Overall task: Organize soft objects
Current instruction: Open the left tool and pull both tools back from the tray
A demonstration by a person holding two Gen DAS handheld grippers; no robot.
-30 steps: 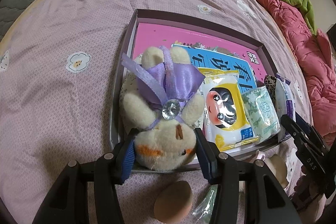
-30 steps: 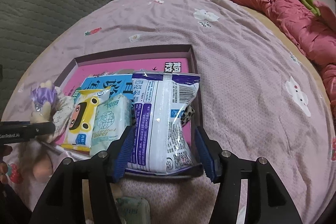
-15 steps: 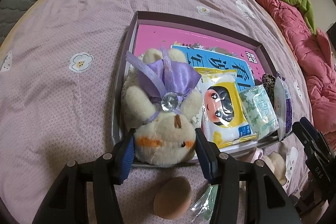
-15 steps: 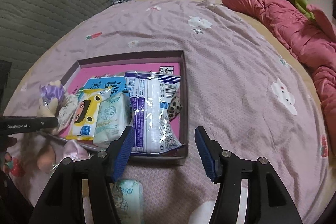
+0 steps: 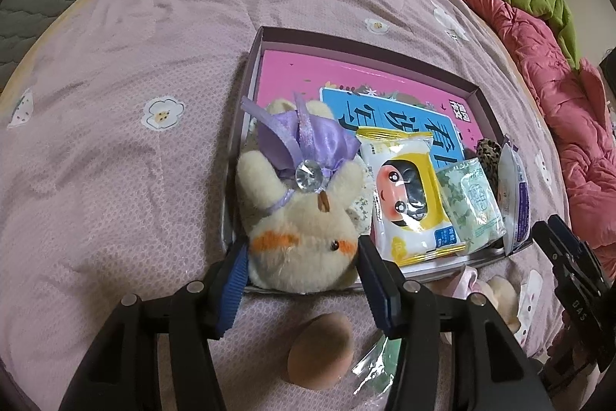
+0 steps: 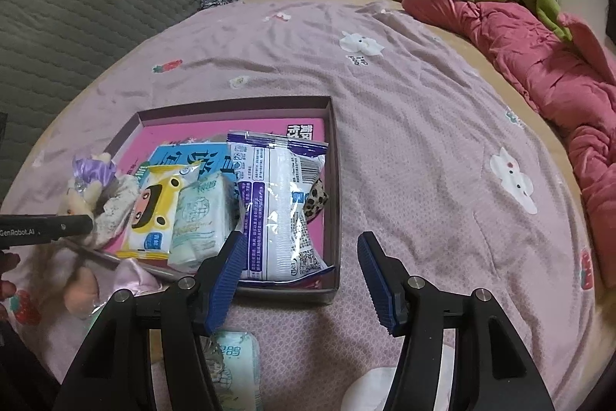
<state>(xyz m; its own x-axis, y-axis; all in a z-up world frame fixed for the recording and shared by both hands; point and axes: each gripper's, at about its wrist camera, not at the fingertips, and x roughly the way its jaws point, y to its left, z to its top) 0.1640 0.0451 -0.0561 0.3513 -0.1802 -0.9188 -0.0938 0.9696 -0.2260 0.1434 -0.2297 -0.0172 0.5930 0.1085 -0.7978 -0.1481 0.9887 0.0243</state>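
Both wrist views downward, sharing box (image 5: 477,95)

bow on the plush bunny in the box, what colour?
Shiny lilac purple, with a clear faceted gem at its centre. The bow on the plush bunny shows best in the left wrist view.

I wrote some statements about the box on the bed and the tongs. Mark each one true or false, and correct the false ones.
1. The plush bunny lies in the box. True.
2. The right tongs grip the white pack. False: they are open and empty; the pack lies in the box.
3. The yellow pack lies beside the green pack. True.
4. The box is empty. False: it holds several things.
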